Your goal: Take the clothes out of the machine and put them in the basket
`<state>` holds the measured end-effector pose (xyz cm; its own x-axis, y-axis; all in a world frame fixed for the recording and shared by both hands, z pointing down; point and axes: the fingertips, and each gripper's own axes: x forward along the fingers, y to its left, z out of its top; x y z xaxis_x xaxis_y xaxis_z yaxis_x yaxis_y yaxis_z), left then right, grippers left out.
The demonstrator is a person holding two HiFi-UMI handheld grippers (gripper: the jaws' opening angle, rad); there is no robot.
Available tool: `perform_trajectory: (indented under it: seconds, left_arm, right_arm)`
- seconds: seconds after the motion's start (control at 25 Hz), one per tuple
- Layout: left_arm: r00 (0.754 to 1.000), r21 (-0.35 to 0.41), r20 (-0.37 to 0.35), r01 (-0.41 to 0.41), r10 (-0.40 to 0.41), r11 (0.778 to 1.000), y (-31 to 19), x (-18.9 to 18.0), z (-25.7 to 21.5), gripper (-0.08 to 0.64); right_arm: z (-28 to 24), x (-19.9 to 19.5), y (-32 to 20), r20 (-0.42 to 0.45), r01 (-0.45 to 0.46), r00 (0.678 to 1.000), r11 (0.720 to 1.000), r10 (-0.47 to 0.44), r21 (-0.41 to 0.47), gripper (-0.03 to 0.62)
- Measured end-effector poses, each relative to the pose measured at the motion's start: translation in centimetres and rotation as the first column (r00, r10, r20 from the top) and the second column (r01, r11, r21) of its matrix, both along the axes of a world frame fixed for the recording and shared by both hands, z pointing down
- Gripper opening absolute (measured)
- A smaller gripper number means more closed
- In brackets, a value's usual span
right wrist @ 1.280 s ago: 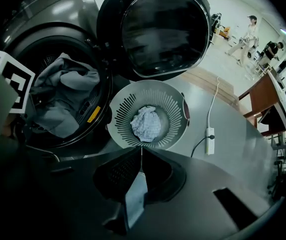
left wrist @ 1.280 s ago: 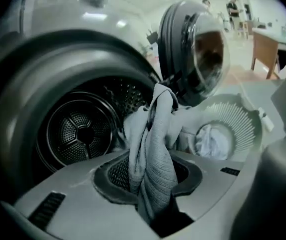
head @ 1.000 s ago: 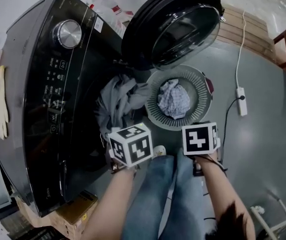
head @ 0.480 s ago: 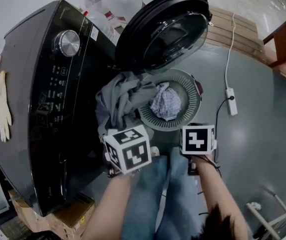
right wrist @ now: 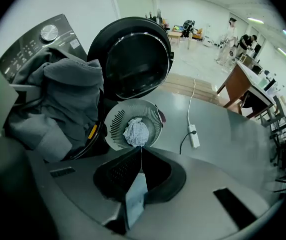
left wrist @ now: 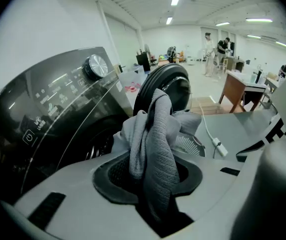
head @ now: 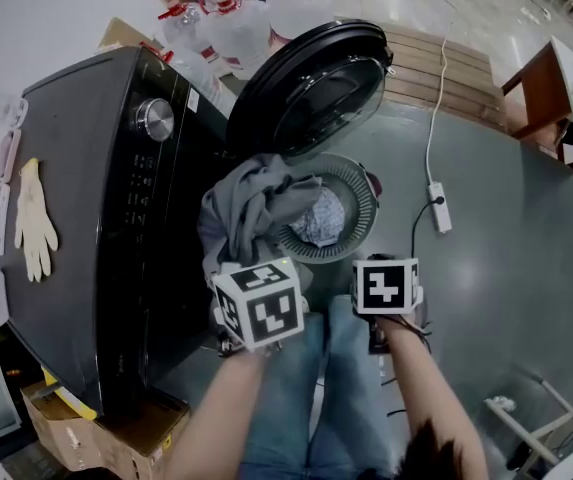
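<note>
Two grippers sit nearest: the left gripper (left wrist: 151, 176) pinches a bunched grey garment (left wrist: 158, 134), while the right gripper (right wrist: 141, 151) is pressed shut on nothing. The garment hangs before the washing machine (head: 96, 198) mouth, overlapping the left rim of the round slatted basket (head: 363, 190), which holds a crumpled pale cloth (head: 318, 220). Beyond stands the open machine door (head: 311, 88).

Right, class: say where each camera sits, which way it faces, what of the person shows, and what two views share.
Head view: on the person's head, facing steeply down at washing machine and basket; forearms and jeans show.
Left gripper view: on the left gripper, facing along jaws shut on a grey garment, toward the open door; no body.
Right gripper view: on the right gripper, facing down past shut jaws at the basket; no body.
Shared: head and right gripper views show the basket's patterned cloth.
</note>
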<state>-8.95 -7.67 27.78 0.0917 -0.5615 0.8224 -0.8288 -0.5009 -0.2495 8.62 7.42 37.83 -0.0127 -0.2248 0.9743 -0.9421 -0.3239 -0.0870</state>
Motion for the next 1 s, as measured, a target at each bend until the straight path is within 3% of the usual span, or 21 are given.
perform_trajectory:
  seconds: [0.44, 0.8, 1.0]
  left_arm:
    - [0.994, -0.038, -0.082, -0.082, 0.079, 0.996, 1.8, 4.8, -2.7, 0.123]
    - [0.986, -0.084, -0.124, -0.125, 0.114, 0.989, 1.7, 8.8, 0.4, 0.123]
    - [0.982, -0.112, -0.131, -0.149, 0.134, 0.982, 1.3, 10.9, 3.1, 0.123]
  right_arm:
    - [-3.4, 1.5, 1.2, 0.007, -0.006, 1.0, 1.0, 0.006, 0.02, 0.008]
    - [-0.1, 1.8, 1.3, 0.077, -0.027, 0.997, 1.0, 0.026, 0.009, 0.008]
    - [1.9, 3.3, 1.0, 0.049, -0.015, 0.999, 1.0, 0.016, -0.009, 0.008]
